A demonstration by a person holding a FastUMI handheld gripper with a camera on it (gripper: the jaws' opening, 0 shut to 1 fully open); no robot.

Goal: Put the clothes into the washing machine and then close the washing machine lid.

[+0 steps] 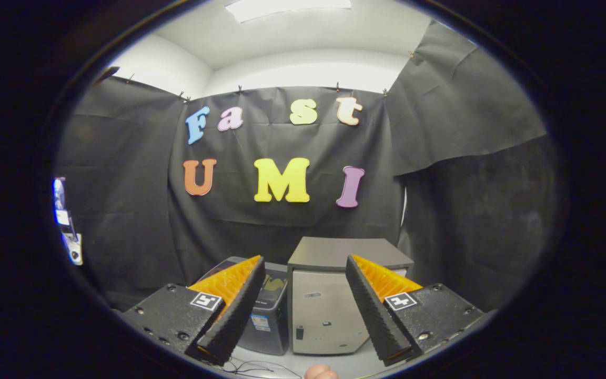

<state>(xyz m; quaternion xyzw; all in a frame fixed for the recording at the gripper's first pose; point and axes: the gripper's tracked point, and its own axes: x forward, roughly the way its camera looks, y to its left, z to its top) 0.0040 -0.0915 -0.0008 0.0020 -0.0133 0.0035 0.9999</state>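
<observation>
Down at the near edge, between the two fingers, a small rounded pinkish lump pokes into sight; what it is cannot be told. Beside it a thin dark cable loops across the pale tabletop. And here is the gripper, fingers spread wide apart, nothing between them, nothing touched, each one carrying a little square marker on its base. One finger leans in from the left, the other finger from the right, and both are up off the table.

Straight ahead, framed in the gap, stands the washing machine: a boxy light-grey unit with a flat dark top, sitting square on the table, its top down flat. Just to its left, touching or very nearly so, sits a darker bin-like container with a sticker on its front, partly hidden behind the left finger. Something yellowish shows at its rim, too hidden to say whether that is the clothes.

Beyond those, black cloth hangs all around as the wall, pinned up along the top. A small white device hangs against it far off to the left. Above, white ceiling and a bright light panel.
</observation>
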